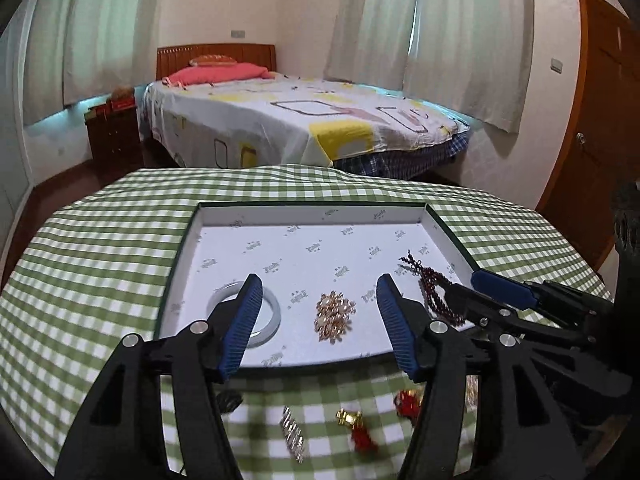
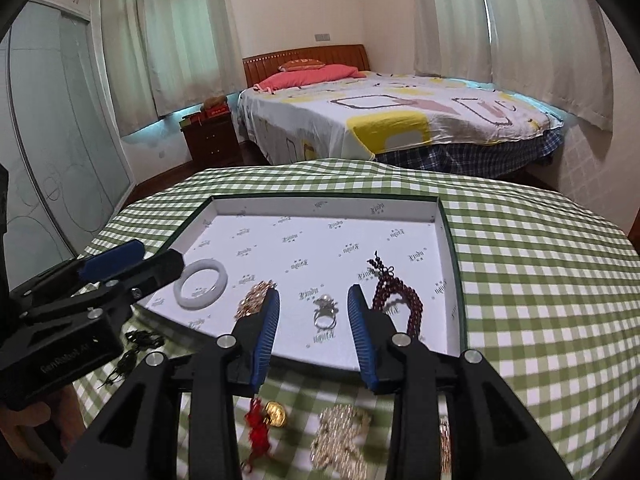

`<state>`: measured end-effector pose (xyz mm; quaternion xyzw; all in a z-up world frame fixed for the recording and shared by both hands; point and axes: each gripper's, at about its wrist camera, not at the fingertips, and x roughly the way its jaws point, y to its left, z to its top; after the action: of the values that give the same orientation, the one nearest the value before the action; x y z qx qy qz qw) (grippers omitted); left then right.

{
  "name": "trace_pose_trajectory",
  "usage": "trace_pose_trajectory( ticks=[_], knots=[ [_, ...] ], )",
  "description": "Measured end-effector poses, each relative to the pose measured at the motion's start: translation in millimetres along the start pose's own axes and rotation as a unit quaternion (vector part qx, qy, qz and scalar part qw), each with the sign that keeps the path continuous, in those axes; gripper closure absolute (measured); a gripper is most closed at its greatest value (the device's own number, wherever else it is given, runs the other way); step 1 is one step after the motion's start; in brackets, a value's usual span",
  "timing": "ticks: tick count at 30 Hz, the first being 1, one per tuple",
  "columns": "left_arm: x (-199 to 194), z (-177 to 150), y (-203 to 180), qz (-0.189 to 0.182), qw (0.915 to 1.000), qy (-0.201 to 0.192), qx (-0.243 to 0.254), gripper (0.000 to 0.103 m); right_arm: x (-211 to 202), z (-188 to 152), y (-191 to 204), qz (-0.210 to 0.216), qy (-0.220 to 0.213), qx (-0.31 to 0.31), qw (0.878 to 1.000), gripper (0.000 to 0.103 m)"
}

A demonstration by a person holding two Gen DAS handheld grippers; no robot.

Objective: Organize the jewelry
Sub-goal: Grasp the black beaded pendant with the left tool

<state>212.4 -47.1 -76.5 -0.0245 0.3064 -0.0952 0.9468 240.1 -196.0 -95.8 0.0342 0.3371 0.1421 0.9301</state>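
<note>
A shallow white-lined tray (image 1: 312,216) (image 2: 328,208) lies on the green checked cloth. In it lie a pale jade bangle (image 1: 267,312) (image 2: 202,285), a gold chain cluster (image 1: 335,316) (image 2: 252,300), a silver ring (image 2: 325,314) and a dark red bead bracelet (image 1: 434,284) (image 2: 394,300). My left gripper (image 1: 318,292) is open and empty above the tray's front, over the chain cluster. My right gripper (image 2: 314,300) is open and empty, with the ring between its fingers. On the cloth in front of the tray lie a red-tasselled gold charm (image 1: 356,426) (image 2: 268,420), a silver piece (image 1: 294,434) and a gold chain pile (image 2: 344,440).
Dark small pieces (image 2: 136,348) lie on the cloth left of the tray. A bed (image 1: 304,120) and a nightstand (image 1: 114,136) stand beyond the table, and a wooden door (image 1: 600,120) is at the right. The right gripper shows in the left wrist view (image 1: 508,296).
</note>
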Motion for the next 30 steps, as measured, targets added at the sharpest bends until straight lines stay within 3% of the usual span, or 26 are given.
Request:
trace_pose_trajectory(
  ticks=[20, 30],
  knots=[
    [-74.8, -73.2, 30.2, 0.042, 0.9987, -0.017, -0.024, 0.033, -47.7, -57.7, -3.8, -0.027, -0.016, 0.010, 0.999, 0.065],
    [-76.5, -107.5, 51.1, 0.065, 0.9966, -0.004, -0.050, 0.033, -55.3, -93.2, -15.0, -0.052, -0.025, 0.017, 0.998, 0.059]
  ],
)
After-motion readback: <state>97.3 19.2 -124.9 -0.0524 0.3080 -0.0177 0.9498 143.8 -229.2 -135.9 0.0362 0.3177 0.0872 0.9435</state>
